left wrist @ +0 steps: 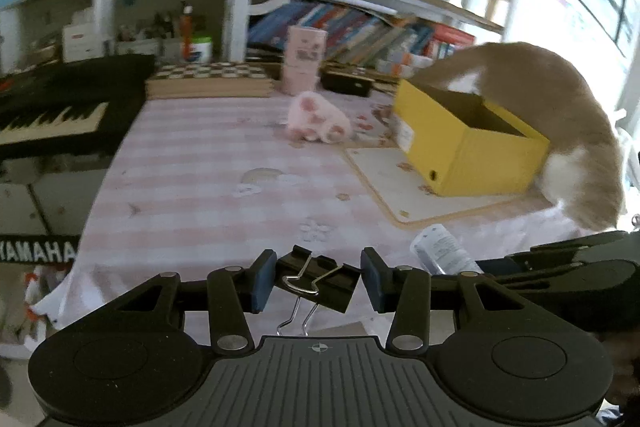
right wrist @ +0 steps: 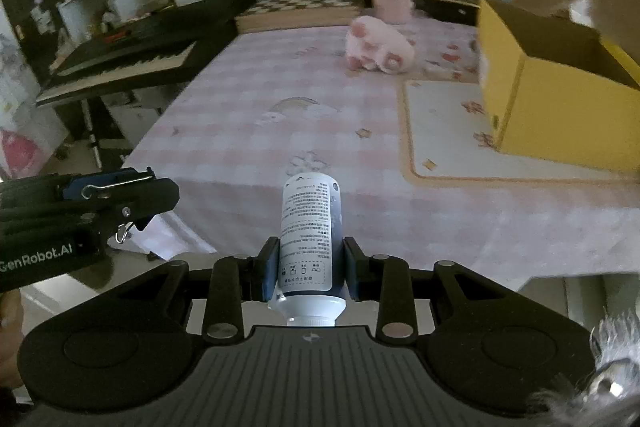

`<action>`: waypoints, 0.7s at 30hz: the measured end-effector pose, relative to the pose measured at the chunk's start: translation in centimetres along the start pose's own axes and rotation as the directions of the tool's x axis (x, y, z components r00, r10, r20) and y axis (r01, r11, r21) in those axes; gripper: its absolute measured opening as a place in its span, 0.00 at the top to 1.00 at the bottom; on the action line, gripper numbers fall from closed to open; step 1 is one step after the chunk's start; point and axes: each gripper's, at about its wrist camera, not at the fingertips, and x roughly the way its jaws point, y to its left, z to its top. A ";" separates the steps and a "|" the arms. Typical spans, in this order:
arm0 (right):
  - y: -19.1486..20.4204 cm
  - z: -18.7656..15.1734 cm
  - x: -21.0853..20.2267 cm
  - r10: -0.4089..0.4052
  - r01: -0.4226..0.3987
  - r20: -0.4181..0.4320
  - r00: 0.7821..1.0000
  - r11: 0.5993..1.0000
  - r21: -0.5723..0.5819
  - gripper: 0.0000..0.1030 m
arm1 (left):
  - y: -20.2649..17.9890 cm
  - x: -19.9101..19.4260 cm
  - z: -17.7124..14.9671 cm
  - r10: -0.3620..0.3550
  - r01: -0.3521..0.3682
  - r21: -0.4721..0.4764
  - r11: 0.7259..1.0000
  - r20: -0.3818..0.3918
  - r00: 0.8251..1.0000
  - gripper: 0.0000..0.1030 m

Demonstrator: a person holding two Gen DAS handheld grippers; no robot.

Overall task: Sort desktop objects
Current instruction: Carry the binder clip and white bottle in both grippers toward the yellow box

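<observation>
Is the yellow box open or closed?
Open. The yellow box has no lid on top, and its dark inside shows. A cat leans over it.

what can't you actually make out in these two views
- Inside of the yellow cardboard box: left wrist view, hidden by its own walls and the tan-and-white cat leaning in.
- Cat's head: hidden in both views.
- Print on the white printed bottle in the right hand-held gripper: too small.
- Book spines on the shelf: blurred.
- Black metal binder clip: handles partly behind the left hand-held gripper.
</observation>
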 end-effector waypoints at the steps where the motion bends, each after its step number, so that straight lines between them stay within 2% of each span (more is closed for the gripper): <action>1: -0.2 -0.2 -0.2 -0.009 0.009 -0.001 1.000 1.000 0.008 0.71 | -0.4 0.1 0.0 -0.014 0.014 0.014 1.000 -0.004 1.000 0.57; 8: -2.0 -2.1 -1.8 -0.078 0.078 -0.005 0.997 0.994 0.081 0.71 | -2.7 1.1 -0.2 -0.098 0.100 0.077 0.992 -0.038 0.995 0.57; 21: -4.4 -3.7 -3.8 -0.167 0.164 0.007 0.986 0.973 0.165 0.71 | -5.8 2.4 0.1 -0.189 0.197 0.150 0.969 -0.062 0.980 0.57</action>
